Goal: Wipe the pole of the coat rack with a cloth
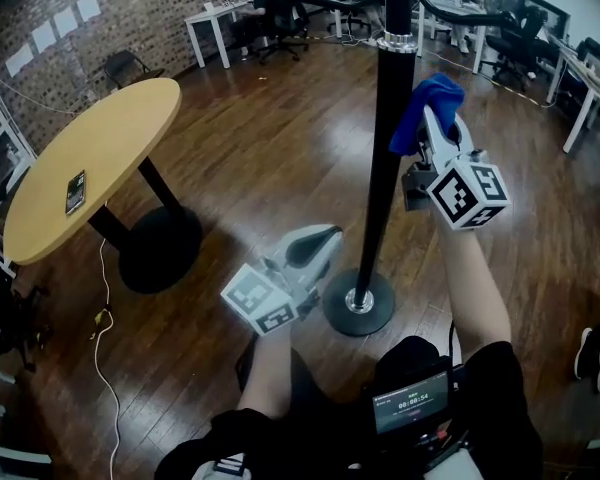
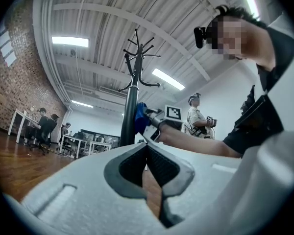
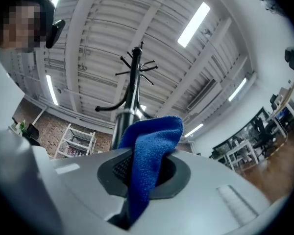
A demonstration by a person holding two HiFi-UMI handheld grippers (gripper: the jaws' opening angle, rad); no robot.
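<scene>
With the blue microfibre cloth pinched in the closed right claw at the upper part of the coat rack's black metal pole, and the left claw shut on nothing lower down, wiping is judged underway and a pressed stroke down the pole is called for.

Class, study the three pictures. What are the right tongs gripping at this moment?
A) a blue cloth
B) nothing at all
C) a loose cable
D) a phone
A: the right gripper view shows the blue cloth pinched between the right tongs, and the head view shows it held up beside the pole.
</scene>
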